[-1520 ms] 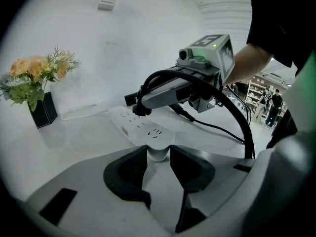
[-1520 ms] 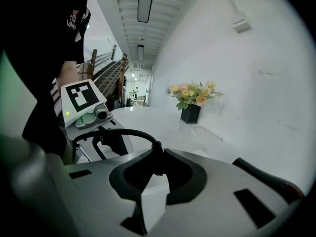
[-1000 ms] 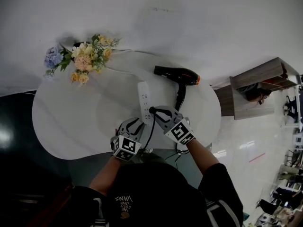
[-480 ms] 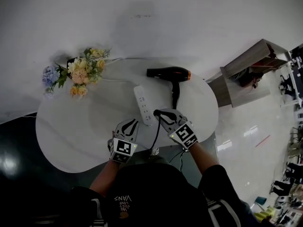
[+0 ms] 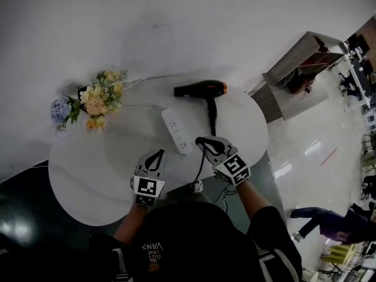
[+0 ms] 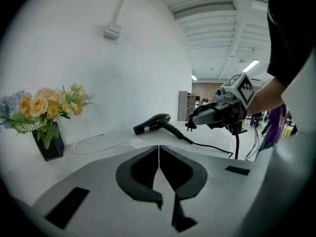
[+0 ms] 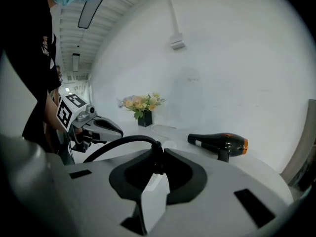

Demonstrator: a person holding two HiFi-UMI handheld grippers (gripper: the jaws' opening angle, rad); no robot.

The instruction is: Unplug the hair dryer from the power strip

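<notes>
Right gripper (image 5: 202, 140) is pulling back from the strip (image 5: 175, 131), clamping the plug (image 6: 189, 126). Left gripper (image 5: 158, 154) is lifting too, jaws together, empty.

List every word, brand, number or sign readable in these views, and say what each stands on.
"VANS": white print, upside down in the head view, on the person's black shirt.
Smaller lines beside it: too small to read.
White label on the black hair dryer: too small to read.
Square markers on the left gripper and right gripper: patterns, no letters.
White power strip, black plug in the right gripper: no print shows.
</notes>
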